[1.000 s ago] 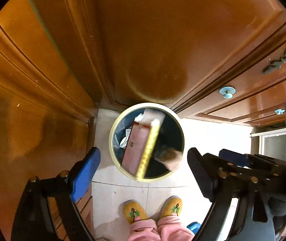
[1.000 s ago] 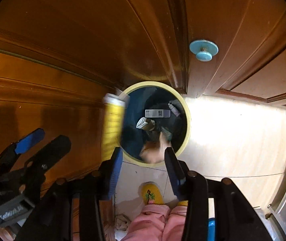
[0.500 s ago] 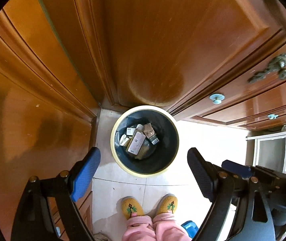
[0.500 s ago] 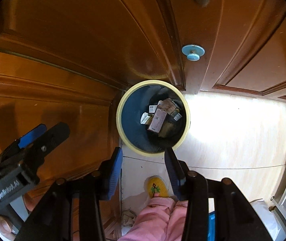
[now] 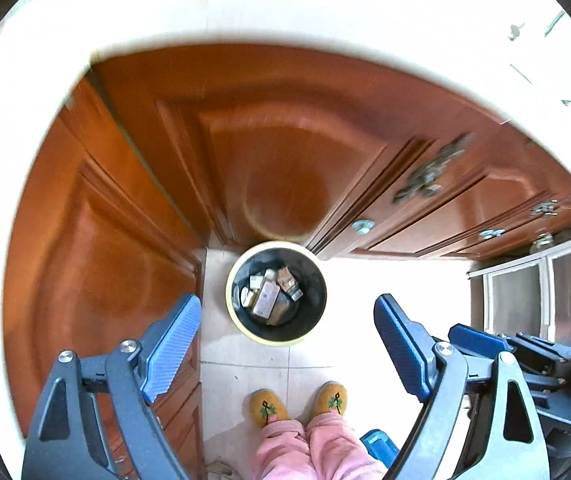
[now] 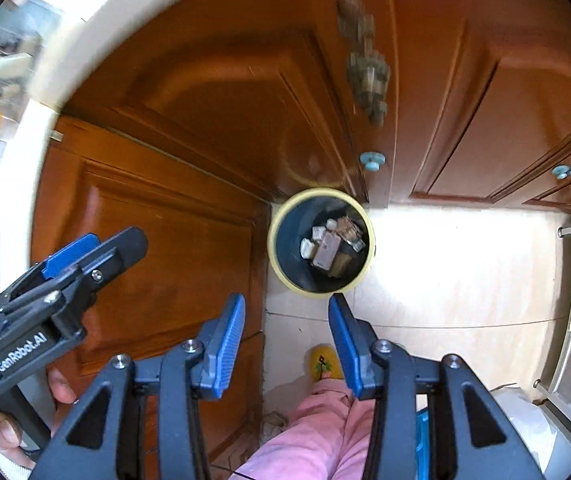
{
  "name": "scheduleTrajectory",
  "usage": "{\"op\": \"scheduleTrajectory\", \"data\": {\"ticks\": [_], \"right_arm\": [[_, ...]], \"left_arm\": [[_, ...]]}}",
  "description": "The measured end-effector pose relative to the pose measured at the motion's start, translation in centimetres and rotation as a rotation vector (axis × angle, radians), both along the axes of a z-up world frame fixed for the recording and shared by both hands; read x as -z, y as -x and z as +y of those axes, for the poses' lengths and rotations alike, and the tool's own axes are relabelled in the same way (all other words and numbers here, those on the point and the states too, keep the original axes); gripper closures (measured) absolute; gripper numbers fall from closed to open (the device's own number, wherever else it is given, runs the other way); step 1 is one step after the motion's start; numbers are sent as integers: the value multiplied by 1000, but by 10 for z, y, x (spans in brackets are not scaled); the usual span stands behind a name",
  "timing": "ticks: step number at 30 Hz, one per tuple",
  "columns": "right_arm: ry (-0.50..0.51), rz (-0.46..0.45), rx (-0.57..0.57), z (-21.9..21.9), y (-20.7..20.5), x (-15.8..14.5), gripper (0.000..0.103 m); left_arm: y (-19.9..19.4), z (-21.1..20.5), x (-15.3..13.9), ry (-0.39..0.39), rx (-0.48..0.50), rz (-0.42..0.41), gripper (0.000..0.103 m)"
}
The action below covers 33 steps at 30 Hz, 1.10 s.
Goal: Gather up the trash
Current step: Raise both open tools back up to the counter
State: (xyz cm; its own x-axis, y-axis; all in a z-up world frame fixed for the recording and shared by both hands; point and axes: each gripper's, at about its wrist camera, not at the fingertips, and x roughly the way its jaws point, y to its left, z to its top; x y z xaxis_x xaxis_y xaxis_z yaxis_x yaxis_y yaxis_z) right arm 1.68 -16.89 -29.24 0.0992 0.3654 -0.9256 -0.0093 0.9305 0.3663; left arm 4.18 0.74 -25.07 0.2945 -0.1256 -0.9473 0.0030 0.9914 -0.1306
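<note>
A round bin with a cream rim and dark liner stands on the tiled floor in the cabinet corner; it also shows in the right wrist view. Several boxes and scraps of trash lie at its bottom, also visible in the right wrist view. My left gripper is open and empty, high above the bin. My right gripper is open and empty, also high above it. The left gripper shows at the left of the right wrist view.
Wooden cabinet doors with blue knobs surround the bin. A pale countertop edge runs along the top. The person's yellow slippers and pink trousers are below. A glass-fronted unit stands at right.
The falling boxes have landed in the bin. Both grippers have risen well above it, so the bin looks smaller and the countertop edge has come into view.
</note>
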Motion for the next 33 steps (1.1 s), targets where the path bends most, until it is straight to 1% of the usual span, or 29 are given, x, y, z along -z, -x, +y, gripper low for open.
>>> {"op": "scheduleTrajectory", "data": {"ticks": [7, 11, 17, 19, 22, 24, 26, 28, 30, 33], "right_arm": [[-23, -110, 44, -17, 10, -89, 59], [-22, -171, 55, -22, 16, -132, 59], [-2, -265, 74, -36, 18, -190, 59], [4, -310, 88, -41, 18, -212, 59], [13, -360, 107, -46, 15, -237, 59], [17, -395, 122, -49, 11, -248, 59], [19, -424, 145, -52, 6, -257, 58], [18, -436, 167, -54, 0, -262, 58], [15, -448, 185, -57, -8, -265, 58], [13, -454, 202, -64, -18, -268, 58]], "left_arm": [[8, -14, -97, -16, 62, -116, 16], [6, -21, -145, -13, 81, -185, 16], [-6, -34, -212, 4, 123, -283, 16], [-12, -37, -232, 8, 142, -322, 16], [-21, -42, -259, 10, 169, -375, 16], [-29, -45, -270, 17, 191, -402, 16], [-37, -47, -280, 25, 214, -411, 16], [-44, -51, -286, 25, 236, -415, 16], [-55, -55, -287, 24, 264, -407, 16], [-75, -60, -278, 26, 282, -382, 16]]}}
